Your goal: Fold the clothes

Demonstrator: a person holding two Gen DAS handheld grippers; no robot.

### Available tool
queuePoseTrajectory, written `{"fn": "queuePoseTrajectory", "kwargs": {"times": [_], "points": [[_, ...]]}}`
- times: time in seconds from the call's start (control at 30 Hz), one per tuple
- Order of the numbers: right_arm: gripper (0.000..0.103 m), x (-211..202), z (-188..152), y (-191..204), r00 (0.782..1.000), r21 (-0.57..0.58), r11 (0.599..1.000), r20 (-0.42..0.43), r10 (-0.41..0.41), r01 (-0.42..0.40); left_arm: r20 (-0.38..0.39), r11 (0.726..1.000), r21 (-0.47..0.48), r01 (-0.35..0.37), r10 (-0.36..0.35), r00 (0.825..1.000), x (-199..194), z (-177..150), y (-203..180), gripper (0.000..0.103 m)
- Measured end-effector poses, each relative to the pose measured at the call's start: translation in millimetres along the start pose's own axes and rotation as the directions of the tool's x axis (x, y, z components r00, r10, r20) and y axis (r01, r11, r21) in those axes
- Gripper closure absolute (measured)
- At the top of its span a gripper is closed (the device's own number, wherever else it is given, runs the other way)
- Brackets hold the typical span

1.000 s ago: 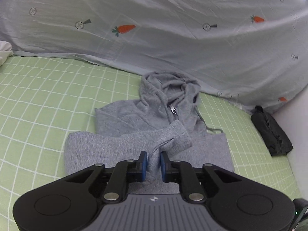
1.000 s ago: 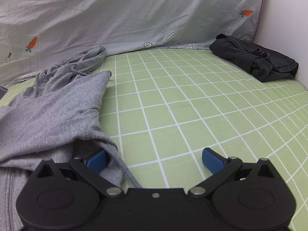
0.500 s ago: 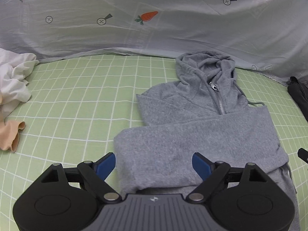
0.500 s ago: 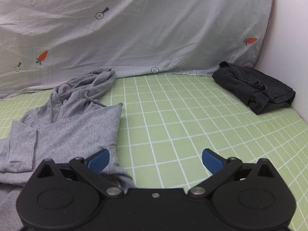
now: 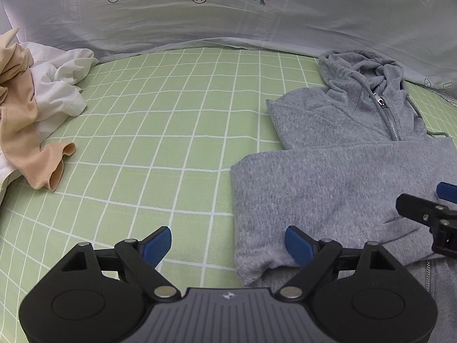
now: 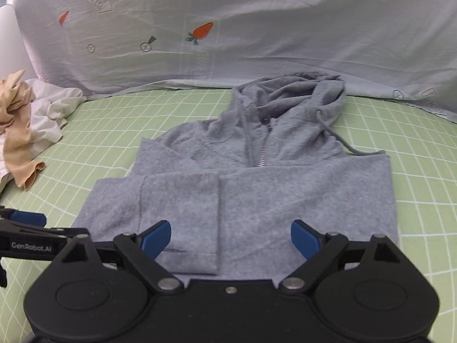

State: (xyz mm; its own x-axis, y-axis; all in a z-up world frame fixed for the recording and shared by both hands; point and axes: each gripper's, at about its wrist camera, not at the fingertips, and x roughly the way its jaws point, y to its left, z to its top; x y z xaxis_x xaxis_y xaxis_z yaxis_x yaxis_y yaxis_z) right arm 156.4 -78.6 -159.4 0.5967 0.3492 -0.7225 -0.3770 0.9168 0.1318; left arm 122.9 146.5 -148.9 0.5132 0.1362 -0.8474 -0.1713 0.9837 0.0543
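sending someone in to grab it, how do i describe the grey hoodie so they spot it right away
On the green checked bed sheet, look in front of the pale carrot-print cover. The grey hoodie lies flat there, hood toward the cover, sleeves folded across its front. Unlike the crumpled white and beige clothes to its left, it is grey, fleecy, with a zip.

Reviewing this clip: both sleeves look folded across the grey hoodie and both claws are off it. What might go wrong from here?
1. The right claw is closing over the hoodie; it may pinch only the folded sleeve and drag it open.
2. The loose drawstring may trail outside the next fold.
3. The left claw straddles the hoodie's edge and may grab the bedsheet too.
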Motion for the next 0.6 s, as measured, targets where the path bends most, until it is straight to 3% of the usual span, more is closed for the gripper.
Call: {"fn": "queuePoseTrajectory", "kwargs": {"times": [0.1, 0.17, 0.23, 0.4, 0.6], "points": [[0.047, 9.5, 0.8, 6.0, 0.998, -0.012, 0.999, -0.047, 0.034, -0.035, -0.001, 1.000, 0.000, 0.000, 0.000, 1.000, 1.6, 0.4, 0.1, 0.016], [0.056, 11.4, 1.1, 4.9, 0.997, 0.007, 0.999, -0.056, 0.053, -0.053, 0.003, 1.000, 0.002, -0.001, 0.001, 1.000, 0.7, 0.1, -0.4, 0.016], [0.093, 8.0, 1.7, -0.1, 0.995, 0.029, 0.996, -0.050, 0.081, -0.079, 0.005, 1.000, 0.002, -0.005, 0.005, 1.000, -0.1, 0.4, -1.4, 0.016], [0.097, -10.3, 3.3, -16.1, 0.992, 0.081, 0.989, 0.008, 0.124, -0.124, 0.054, 1.000, 0.017, -0.005, 0.004, 0.999, -12.4, 5.7, -4.9, 0.016], [0.097, -49.8, 6.2, -55.9, 0.996, 0.177, 0.984, 0.091, -0.017, 0.001, 0.129, 0.999, 0.022, 0.036, -0.039, 0.991, -30.4, 18.9, -13.3, 0.016]]}}
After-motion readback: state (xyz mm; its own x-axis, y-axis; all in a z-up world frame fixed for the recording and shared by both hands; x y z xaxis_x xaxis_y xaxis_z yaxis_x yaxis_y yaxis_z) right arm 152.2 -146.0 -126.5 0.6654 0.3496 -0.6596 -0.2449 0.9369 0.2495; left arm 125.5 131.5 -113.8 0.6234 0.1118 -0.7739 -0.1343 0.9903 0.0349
